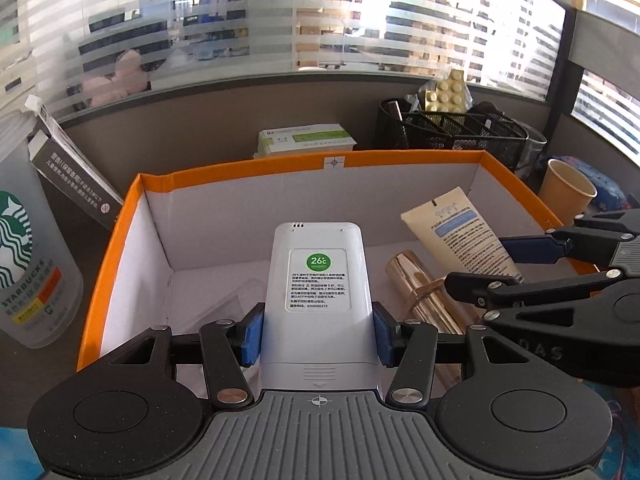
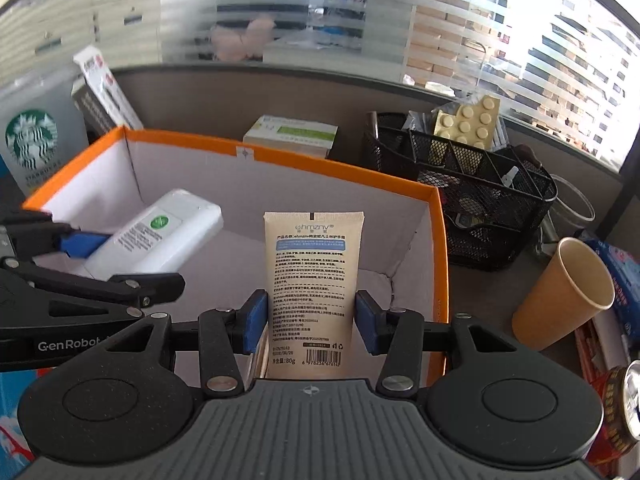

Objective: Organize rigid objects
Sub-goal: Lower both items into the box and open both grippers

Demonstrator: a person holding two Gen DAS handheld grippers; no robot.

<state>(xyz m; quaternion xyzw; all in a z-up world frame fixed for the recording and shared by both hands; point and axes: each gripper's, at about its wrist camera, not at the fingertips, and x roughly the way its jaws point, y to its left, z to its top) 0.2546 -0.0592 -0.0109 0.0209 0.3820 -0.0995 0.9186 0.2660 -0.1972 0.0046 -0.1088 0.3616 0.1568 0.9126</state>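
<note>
Daylight poured through the striped windows (image 1: 460, 24), glaring white at upper right; fisheye bending curved the edges, and the right wrist view's left side was slightly blurred.

Remote control (image 1: 319, 280): smooth, slightly glossy white plastic with a matt paper label. Tube (image 2: 313, 280): cream soft plastic, satin finish, printed. Gold cylinder (image 1: 430, 296), at about 3 o'clock of the remote control: polished, mirror-like metallic surface. Box (image 1: 240, 162): cardboard, matt white inside, orange along the rim. Gripper pads (image 1: 252, 338): matt blue; linkages matt black, with bright metal rivets. Organizer (image 2: 472, 208), at 1 o'clock of the box: black wire mesh. Cup (image 2: 560, 300): matt brown paper. Tumbler (image 1: 28, 264): frosted translucent plastic.
</note>
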